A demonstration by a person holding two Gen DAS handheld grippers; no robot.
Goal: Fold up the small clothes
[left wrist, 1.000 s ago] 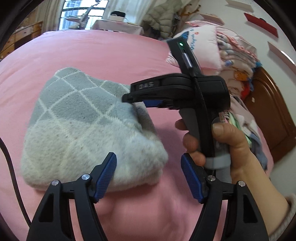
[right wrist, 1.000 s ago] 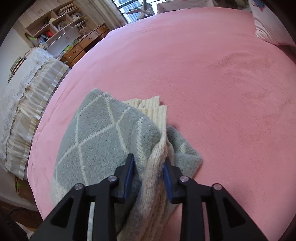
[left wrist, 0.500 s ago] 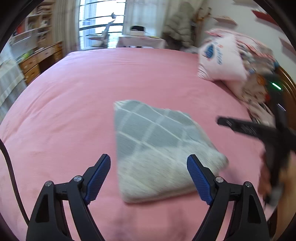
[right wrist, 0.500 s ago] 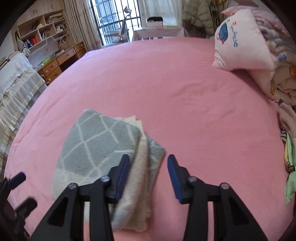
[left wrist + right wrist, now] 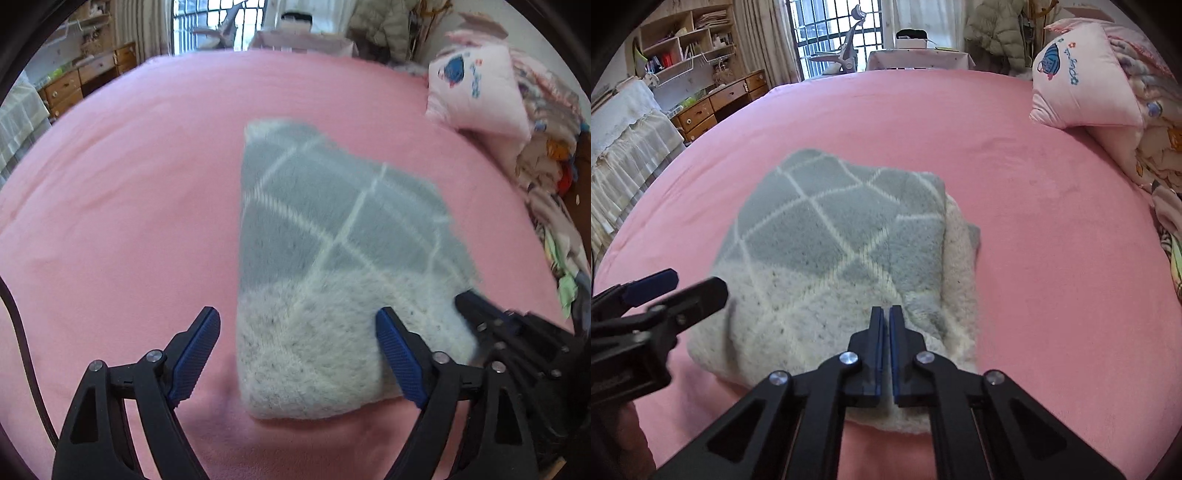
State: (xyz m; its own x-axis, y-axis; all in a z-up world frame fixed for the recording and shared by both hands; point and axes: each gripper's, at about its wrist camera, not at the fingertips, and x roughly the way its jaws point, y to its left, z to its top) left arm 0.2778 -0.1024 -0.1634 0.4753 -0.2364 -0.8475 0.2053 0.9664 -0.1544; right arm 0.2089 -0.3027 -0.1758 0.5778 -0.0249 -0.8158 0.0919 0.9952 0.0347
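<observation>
Sweater [image 5: 846, 240]: folded, plush, floppy; looked light.
Hold: best at its thick near edge.
Left gripper [image 5: 299, 354]: jaws apart, empty.
Right gripper [image 5: 886, 350]: jaws together, empty.

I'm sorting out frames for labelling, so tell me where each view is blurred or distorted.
Left wrist view: the folded grey-and-cream diamond-patterned knit garment is motion-smeared, the right gripper too; fisheye bows the pink bedsheet. Right wrist view: sharper, garment edges slightly soft, the left gripper blurred, dark corner vignette.
</observation>
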